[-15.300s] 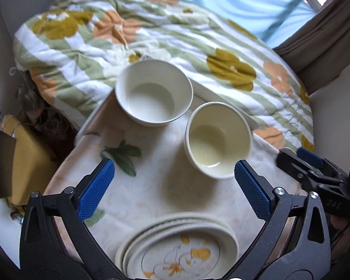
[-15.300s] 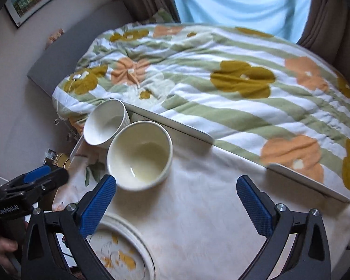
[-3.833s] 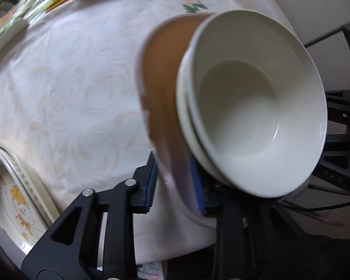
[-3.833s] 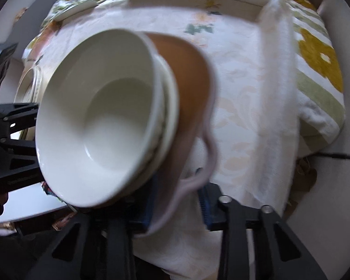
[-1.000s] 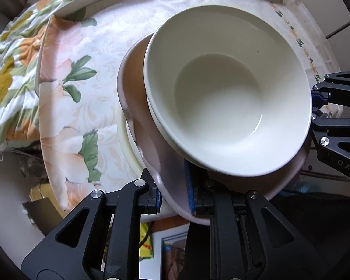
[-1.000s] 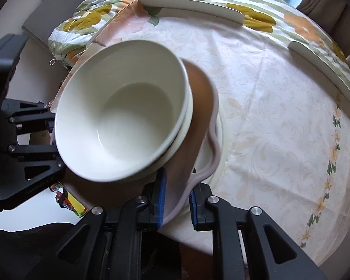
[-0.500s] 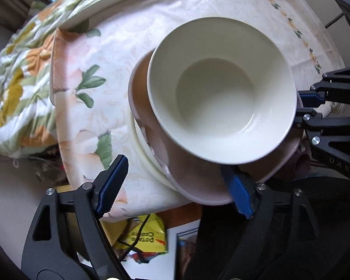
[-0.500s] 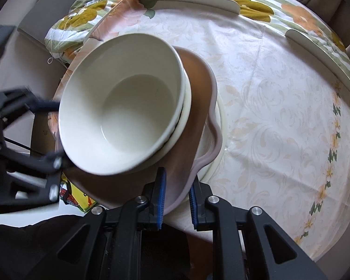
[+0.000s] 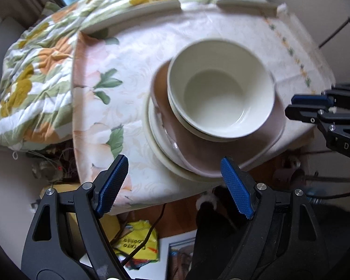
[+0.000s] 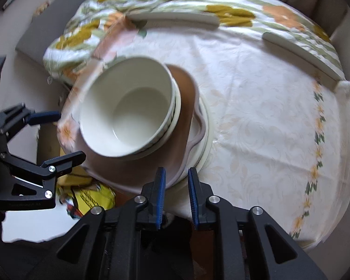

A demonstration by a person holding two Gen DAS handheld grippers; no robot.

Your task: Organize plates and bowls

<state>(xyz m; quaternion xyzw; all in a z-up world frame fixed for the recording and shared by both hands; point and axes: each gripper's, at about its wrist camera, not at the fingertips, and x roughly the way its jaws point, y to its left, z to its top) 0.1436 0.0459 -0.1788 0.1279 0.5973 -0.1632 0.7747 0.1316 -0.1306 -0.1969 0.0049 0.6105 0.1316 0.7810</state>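
white bowls (image 9: 221, 88), two of them nested, sit on a dusty-pink plate (image 9: 212, 156) that rests on the cream plates (image 9: 156, 137) at the near edge of the desk (image 9: 137, 74), so the stacking step looks all but finished and you are at the letting-go stage. your left claw (image 9: 175, 184) is released, its blue pads spread wide with the pink plate's rim just ahead and between them, touching neither. your right claw (image 10: 175, 186) is nearly clenched; in its own view the pink rim lies just ahead of the narrow gap, and whether the pads still pinch it is hard to say, though they look clear of it. judging from this, the next move calls for drawing both claws straight back and up without nudging the rim, since the pink plate overhangs the cream ones toward you and a bump could tip the bowls. the top bowl is plain, glossy and empty, leaning a little away from your right claw, its rim slightly blurred. beyond the stack, away from both claws, the flowered cloth is bare.
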